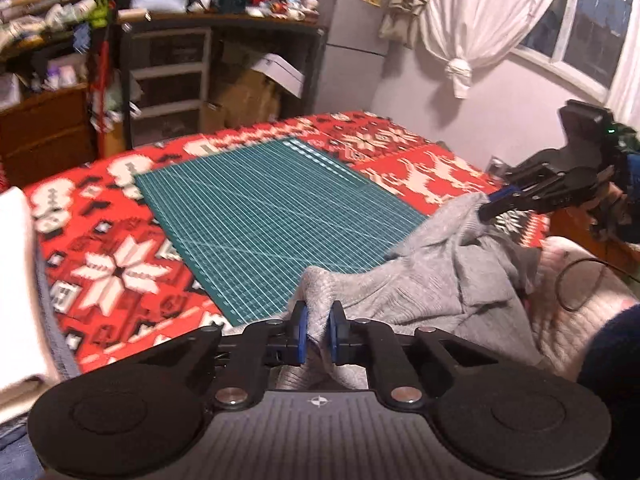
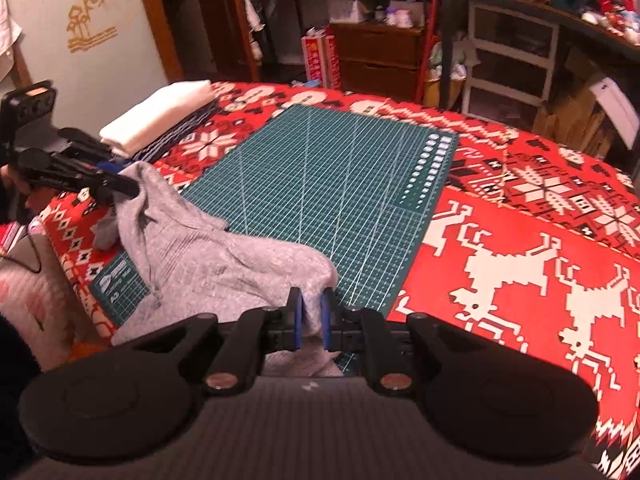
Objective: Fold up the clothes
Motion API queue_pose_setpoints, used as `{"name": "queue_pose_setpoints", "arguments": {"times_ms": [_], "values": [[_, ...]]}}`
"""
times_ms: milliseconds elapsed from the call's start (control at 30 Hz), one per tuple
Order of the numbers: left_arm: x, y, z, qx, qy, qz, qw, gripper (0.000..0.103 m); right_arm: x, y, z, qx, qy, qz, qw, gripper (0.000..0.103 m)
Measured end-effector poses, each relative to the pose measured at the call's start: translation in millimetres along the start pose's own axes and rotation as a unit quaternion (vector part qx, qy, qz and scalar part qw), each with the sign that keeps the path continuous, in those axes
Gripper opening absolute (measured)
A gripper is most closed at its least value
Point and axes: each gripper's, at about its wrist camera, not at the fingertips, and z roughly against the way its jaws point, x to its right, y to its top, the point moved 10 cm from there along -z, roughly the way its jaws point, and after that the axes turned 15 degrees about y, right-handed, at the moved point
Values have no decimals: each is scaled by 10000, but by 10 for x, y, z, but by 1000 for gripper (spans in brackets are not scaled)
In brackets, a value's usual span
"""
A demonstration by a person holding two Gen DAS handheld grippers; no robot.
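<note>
You have a green cutting mat (image 2: 328, 200) lying on the red patterned blanket (image 2: 520, 248), cluttered shelves (image 2: 508, 40) at the far side, and a knotted white curtain (image 1: 472, 20) far right.

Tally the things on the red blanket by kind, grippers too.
Grey garment: 1, held at two points
Green cutting mat: 1
Stack of folded cloth: 1
Grippers: 2, left gripper and right gripper, jaws shut on the garment
Total: 5

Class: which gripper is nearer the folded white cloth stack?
Left. The left gripper hangs just in front of the white cloth stack; the right gripper is farther, beyond the grey sweater.
</note>
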Motion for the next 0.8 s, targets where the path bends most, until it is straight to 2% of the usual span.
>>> {"name": "queue_pose_setpoints", "arguments": {"times_ms": [133,333,500,800], "values": [[39,205,217,359,539,-32,9979,9,-3,208,167,346,-218,38,9992,9],[46,714,599,959,1166,-34,9885,9,-151,811,645,899,-509,622,9927,9],[68,1181,1041,1557,1649,11,9739,9,-424,1358,1144,1359,-717,1176,9811,9],[209,2058,2099,2581,2017,45,9448,9,-1110,2108,2177,2203,-956,1742,9550,9]]}}
